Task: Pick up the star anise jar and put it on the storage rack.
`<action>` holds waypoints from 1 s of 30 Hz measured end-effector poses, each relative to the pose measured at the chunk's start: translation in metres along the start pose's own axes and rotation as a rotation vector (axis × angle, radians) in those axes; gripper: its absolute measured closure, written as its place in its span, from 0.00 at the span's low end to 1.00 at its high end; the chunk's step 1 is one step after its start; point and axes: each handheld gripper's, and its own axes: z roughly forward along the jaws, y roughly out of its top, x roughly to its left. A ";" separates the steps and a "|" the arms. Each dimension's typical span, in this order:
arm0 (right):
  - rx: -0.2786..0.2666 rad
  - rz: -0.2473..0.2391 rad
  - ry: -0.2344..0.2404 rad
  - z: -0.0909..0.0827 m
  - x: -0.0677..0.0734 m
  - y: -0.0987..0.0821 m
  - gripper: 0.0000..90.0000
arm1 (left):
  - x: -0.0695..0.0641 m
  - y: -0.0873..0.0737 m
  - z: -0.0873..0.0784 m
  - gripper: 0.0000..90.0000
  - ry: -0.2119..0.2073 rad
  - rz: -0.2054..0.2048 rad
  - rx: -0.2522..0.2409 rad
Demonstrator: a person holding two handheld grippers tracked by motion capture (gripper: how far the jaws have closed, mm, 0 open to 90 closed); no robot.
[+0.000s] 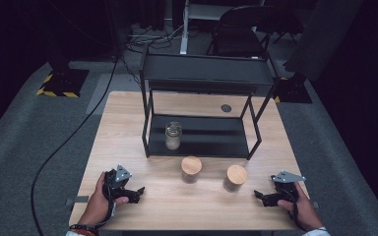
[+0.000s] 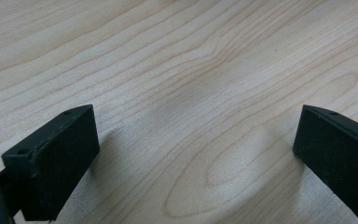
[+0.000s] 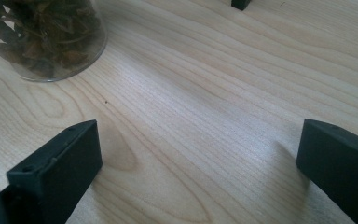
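Observation:
Two glass jars with round wooden lids stand on the wooden table (image 1: 128, 128) in front of a black shelf rack (image 1: 202, 78): one jar (image 1: 191, 169) near the middle, the other (image 1: 236, 178) to its right. A third clear glass jar (image 1: 173, 136) with no wooden lid stands on the rack's lower shelf, at its left. My left gripper (image 1: 139, 193) rests open near the table's front left, with bare wood between its jaws (image 2: 196, 154). My right gripper (image 1: 258, 196) lies open at the front right. The base of a jar of dried leaves (image 3: 42, 37) shows ahead of it.
The rack has a top shelf and a lower shelf on thin legs; one foot (image 3: 240, 4) shows in the right gripper view. A dark round disc (image 1: 226, 107) sits in the tabletop behind it. A cable (image 1: 69, 137) trails over the grey floor at left. A chair (image 1: 241, 29) stands beyond.

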 end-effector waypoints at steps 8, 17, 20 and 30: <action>0.013 -0.021 -0.008 -0.002 0.002 0.001 0.00 | 0.000 0.000 0.000 0.00 0.000 0.000 0.000; 0.042 -0.055 -0.030 -0.006 0.003 0.004 0.02 | 0.000 0.000 0.000 0.00 -0.001 0.001 0.000; 0.047 -0.058 -0.036 -0.008 0.004 0.005 0.02 | 0.000 0.000 0.000 0.00 -0.002 0.001 0.000; 0.026 -0.077 -0.016 -0.020 0.011 0.012 0.02 | 0.000 0.000 0.000 0.00 -0.003 0.002 0.000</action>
